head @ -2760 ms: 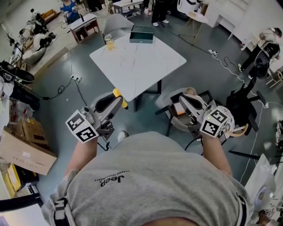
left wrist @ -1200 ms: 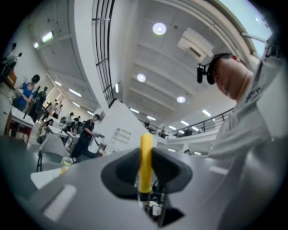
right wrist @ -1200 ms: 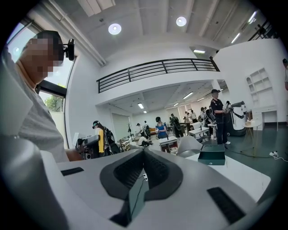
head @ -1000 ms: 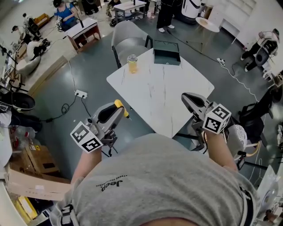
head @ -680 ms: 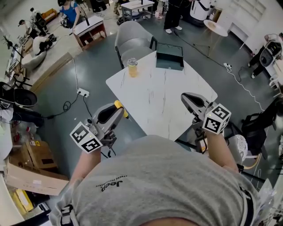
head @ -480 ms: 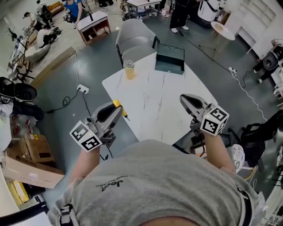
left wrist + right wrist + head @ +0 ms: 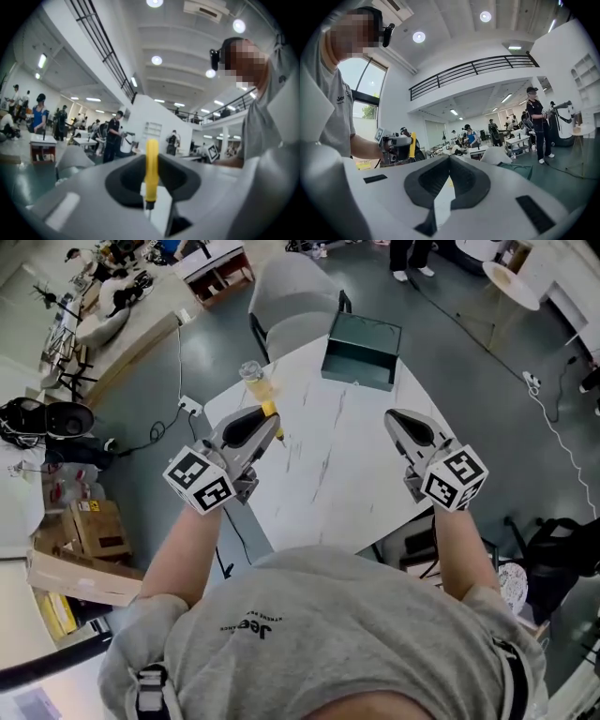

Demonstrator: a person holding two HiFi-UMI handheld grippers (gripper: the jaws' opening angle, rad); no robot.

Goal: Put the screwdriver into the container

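My left tool (image 7: 265, 430) pinches the yellow-handled screwdriver (image 7: 151, 164), my right tool (image 7: 398, 418) is pressed together and empty — both over the white tabletop (image 7: 328, 479) — dark green container (image 7: 359, 372) at its far edge, well apart.

Grey short-sleeved T-shirt (image 7: 375, 615) (small dark print (image 7: 251, 625) on the chest)

Left gripper (image 7: 270, 427) and right gripper (image 7: 395, 417) have swung in over the table (image 7: 328, 479); screwdriver (image 7: 270, 412) now near the glass (image 7: 253, 379). Container (image 7: 361, 352) closer ahead.
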